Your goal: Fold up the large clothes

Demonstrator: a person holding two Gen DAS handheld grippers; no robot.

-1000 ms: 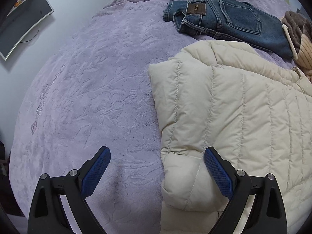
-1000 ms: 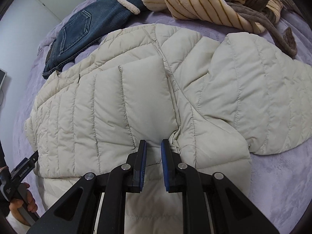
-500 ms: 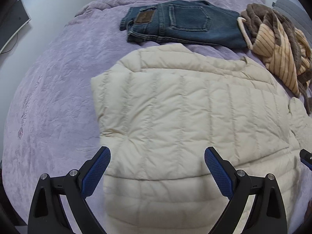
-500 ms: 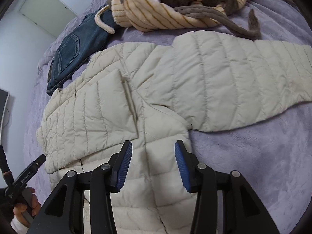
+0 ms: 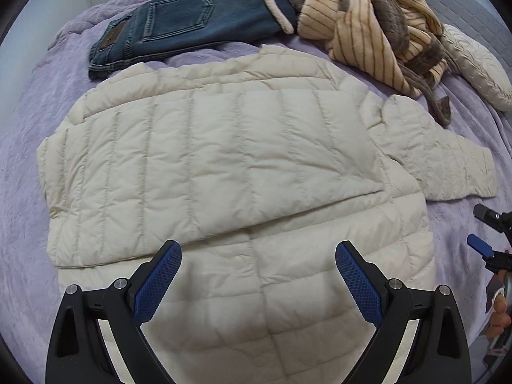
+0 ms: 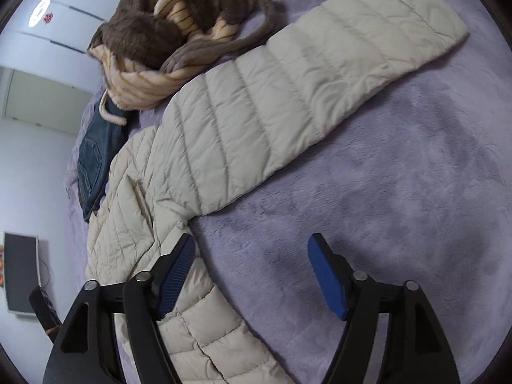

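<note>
Both grippers have swung to the right over the last second: the left gripper (image 5: 258, 276), which earlier looked at bare blanket and only the jacket's edge, now hangs over the middle of the jacket (image 5: 224, 166), and the right gripper (image 6: 251, 275), whose jaws were nearly shut a second ago, now has them spread wide with nothing between them. The left gripper's jaws are also wide apart and hold nothing. One cream quilted jacket lies spread flat on a lavender blanket (image 5: 25, 240) that covers the bed. One side panel is folded over the body, and one sleeve (image 6: 288, 89) stretches out straight across the blanket to the right. In the right wrist view, the right gripper's left finger sits above the jacket's edge while the other finger is over bare blanket. Beyond the jacket lie three other items: one pair of blue jeans (image 5: 179, 28), one crumpled robe (image 5: 368, 22) in tan stripes with brown trim, touching the jeans, and what may be a quilted cream pillow (image 5: 473, 64) at the far right, partly cut off by the lens edge. The robe's brown belt (image 6: 236, 36) trails down to touch the jacket's sleeve. One dark screen (image 6: 20, 275) hangs on the white wall.
</note>
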